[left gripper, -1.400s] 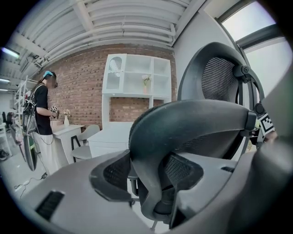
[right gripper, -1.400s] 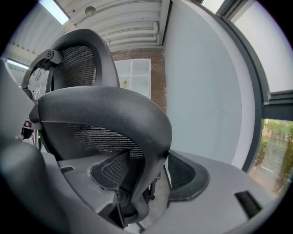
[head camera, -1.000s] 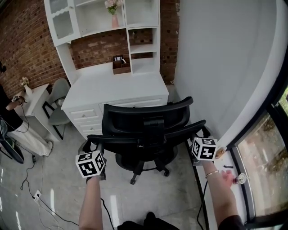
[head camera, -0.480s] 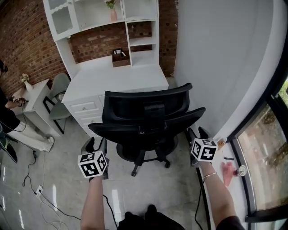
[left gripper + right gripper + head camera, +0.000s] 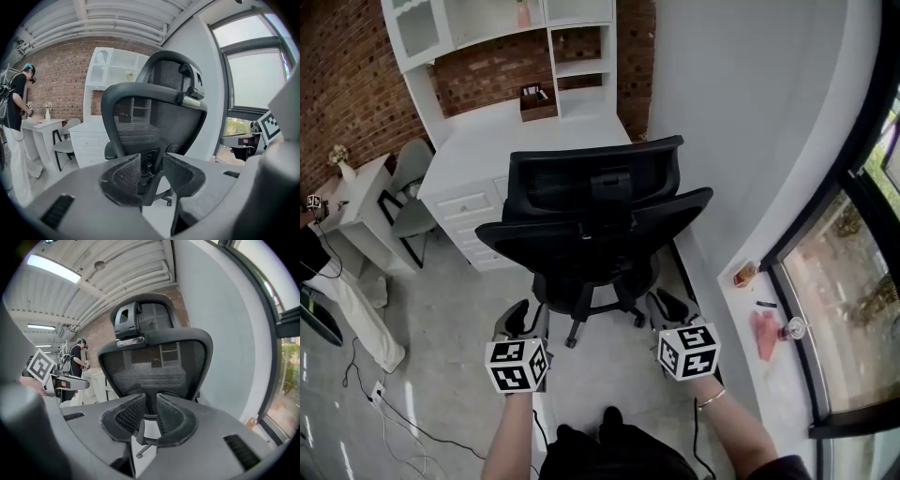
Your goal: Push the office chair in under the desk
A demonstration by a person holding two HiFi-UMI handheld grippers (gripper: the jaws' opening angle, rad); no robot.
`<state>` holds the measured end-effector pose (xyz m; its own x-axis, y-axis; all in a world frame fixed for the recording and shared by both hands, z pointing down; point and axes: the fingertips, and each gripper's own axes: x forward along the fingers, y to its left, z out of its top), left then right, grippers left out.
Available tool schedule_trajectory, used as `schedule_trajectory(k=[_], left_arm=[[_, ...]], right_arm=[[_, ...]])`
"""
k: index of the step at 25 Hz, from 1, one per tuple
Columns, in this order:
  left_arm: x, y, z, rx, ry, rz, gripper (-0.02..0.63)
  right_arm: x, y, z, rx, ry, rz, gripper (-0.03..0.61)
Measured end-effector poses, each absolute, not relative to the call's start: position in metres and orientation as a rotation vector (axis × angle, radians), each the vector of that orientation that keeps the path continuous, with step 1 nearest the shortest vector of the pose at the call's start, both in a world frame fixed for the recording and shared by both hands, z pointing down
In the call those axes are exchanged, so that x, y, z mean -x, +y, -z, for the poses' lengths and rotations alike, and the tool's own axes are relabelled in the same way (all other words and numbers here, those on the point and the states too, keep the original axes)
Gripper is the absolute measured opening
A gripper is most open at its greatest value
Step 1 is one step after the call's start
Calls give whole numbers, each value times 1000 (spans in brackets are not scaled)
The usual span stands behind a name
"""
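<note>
Since a second ago both grippers, then up beside the chair (image 5: 591, 220) back, have drawn away toward the person's feet; left gripper (image 5: 528, 319) jaws have just been closing, now about half apart, nothing between them; right gripper (image 5: 667, 307) jaws have just been closing to a narrow gap, also empty; chair stands against the desk (image 5: 478, 155) front, back facing both grippers, clear of the jaws.

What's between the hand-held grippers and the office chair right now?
Only bare floor, per the head view, separates the left hand-held gripper and right hand-held gripper from the office chair. Both gripper views show jaws that have just been closing, nothing between them.
</note>
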<state>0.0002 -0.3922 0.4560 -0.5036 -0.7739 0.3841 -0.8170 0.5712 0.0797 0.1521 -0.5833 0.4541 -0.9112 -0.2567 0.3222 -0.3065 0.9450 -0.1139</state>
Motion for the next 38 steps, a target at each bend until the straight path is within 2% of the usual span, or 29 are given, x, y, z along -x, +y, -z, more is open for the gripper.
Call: schedule_trajectory(k=[5, 15, 38], left_arm=[[-38, -380, -439, -1375, -2438, -108, 108], [-77, -369, -414, -1475, -2430, -70, 28], [-95, -366, -401, -1468, -2446, -14, 17]], right_arm=[[-173, -550, -436, -412, -2851, -280, 35], [-192, -500, -414, -378, -2908, -350, 5], [-204, -495, -407, -324, -2911, -351, 5]])
